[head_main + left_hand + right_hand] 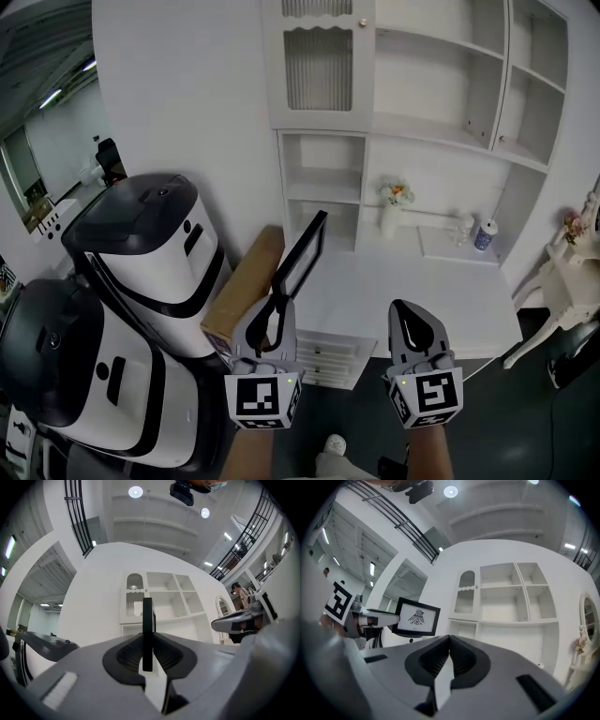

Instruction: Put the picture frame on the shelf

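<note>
- While the grey left gripper (277, 314) is clamped on the lower end of a thin black picture frame (302, 255), the frame rises tilted above its jaws, in the air in front of the white shelf unit (441, 136) and not touching it.
- Seen in the left gripper view, the frame (147, 620) is edge-on — a dark vertical strip pinched between the two ribbed black pads (129, 657).
- Just beside it, the grey right gripper (410, 314) is apart from the frame, its jaws pressed together with nothing between them.
- Seen in the right gripper view, the frame's white face (417, 617) shows a black bird-like drawing.
- Below both grippers lies a white desk top (441, 309). A white vase of flowers (392, 220) stands at its back, and a brown cardboard box (246, 291) is at its left edge.
</note>
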`<state>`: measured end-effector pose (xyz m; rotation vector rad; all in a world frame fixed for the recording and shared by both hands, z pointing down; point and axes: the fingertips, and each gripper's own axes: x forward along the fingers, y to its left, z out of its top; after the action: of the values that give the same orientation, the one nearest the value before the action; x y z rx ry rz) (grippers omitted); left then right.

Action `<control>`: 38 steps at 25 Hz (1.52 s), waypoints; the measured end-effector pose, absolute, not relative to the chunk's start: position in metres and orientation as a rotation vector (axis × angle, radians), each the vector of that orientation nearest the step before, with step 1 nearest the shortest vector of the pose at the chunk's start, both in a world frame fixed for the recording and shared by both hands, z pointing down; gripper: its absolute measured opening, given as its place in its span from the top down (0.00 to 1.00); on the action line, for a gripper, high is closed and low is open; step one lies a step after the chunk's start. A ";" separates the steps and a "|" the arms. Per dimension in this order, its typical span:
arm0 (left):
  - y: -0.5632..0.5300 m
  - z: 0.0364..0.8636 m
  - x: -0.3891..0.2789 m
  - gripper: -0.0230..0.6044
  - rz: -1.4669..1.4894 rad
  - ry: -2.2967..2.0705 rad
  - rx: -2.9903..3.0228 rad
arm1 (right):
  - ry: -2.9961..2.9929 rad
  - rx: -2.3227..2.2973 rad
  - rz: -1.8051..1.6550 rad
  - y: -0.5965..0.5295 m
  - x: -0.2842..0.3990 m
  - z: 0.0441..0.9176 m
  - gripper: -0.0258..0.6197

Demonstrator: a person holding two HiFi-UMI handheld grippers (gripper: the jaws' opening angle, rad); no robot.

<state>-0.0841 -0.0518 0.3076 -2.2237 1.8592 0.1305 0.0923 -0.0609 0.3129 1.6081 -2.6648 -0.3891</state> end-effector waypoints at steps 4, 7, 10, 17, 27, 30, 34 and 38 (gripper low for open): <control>-0.095 0.301 -0.069 0.85 0.127 1.857 -2.223 | -2.676 1.594 -0.386 -0.104 0.105 0.307 0.95; -0.119 0.299 -0.063 0.85 0.134 1.874 -2.218 | -2.690 1.575 -0.391 -0.127 0.112 0.304 0.95; -0.137 0.303 -0.060 0.85 0.139 1.908 -2.229 | -2.704 1.560 -0.369 -0.145 0.119 0.306 0.95; -0.169 0.308 -0.057 0.85 0.120 1.947 -2.237 | -2.709 1.556 -0.328 -0.175 0.128 0.313 0.95; -0.230 0.311 -0.063 0.85 0.206 1.935 -2.313 | -2.658 1.632 -0.319 -0.227 0.137 0.316 0.95; -0.259 0.317 -0.071 0.85 0.265 1.950 -2.371 | -2.639 1.640 -0.328 -0.251 0.132 0.316 0.95; -0.300 0.322 -0.083 0.85 0.330 1.965 -2.437 | -2.620 1.663 -0.327 -0.285 0.124 0.315 0.95; -0.341 0.326 -0.094 0.85 0.377 1.971 -2.498 | -2.592 1.692 -0.331 -0.321 0.115 0.315 0.95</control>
<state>-0.0939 -0.3413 0.3262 -2.4977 1.9705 0.3770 0.1146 -0.3213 0.3146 1.6920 -2.5919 -0.3312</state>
